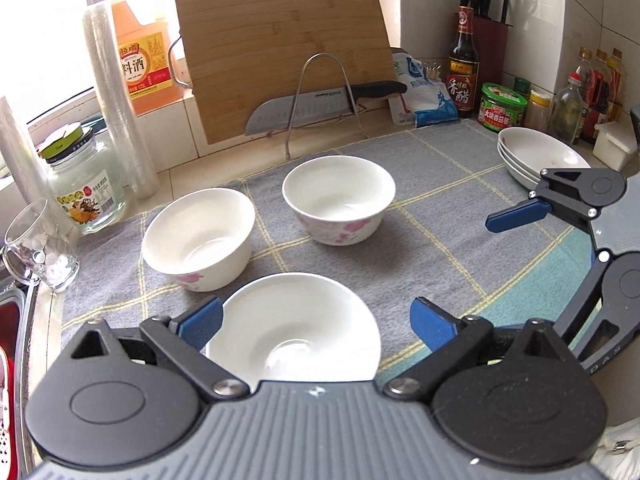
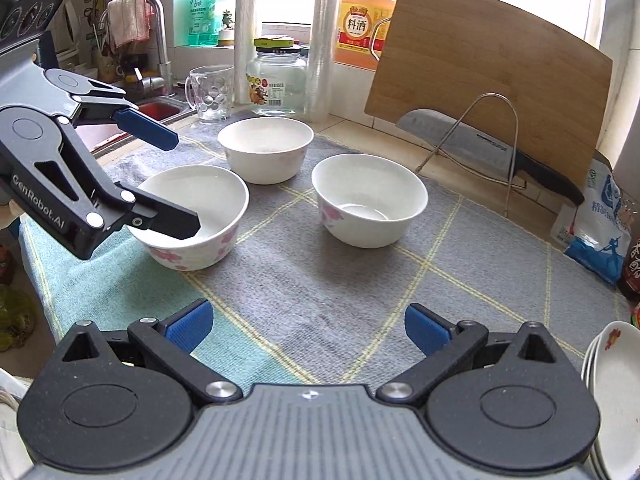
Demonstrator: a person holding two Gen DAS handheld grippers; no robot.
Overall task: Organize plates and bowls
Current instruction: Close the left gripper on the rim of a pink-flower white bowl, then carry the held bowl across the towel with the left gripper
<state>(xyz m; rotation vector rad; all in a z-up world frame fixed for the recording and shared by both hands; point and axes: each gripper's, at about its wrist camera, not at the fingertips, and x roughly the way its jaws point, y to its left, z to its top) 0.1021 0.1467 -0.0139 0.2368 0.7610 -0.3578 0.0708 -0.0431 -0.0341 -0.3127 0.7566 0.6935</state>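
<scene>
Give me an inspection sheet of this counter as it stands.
Surface: grey checked mat on a tiled counter.
Job's things: three white bowls upright, apart; stacked plates at the mat's right edge.
Clutter: cutting board, knife, jar, glass mug, bottles.
Grippers: left claw open around the nearest bowl; right claw open, empty.
Cables: nothing seen.
Surroundings: sink and tap to the left, window behind.

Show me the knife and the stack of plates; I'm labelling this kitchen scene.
knife (image 1: 298,110): left wrist view, on its grey blade.
stack of plates (image 1: 536,154): left wrist view, inside the top plate.
</scene>
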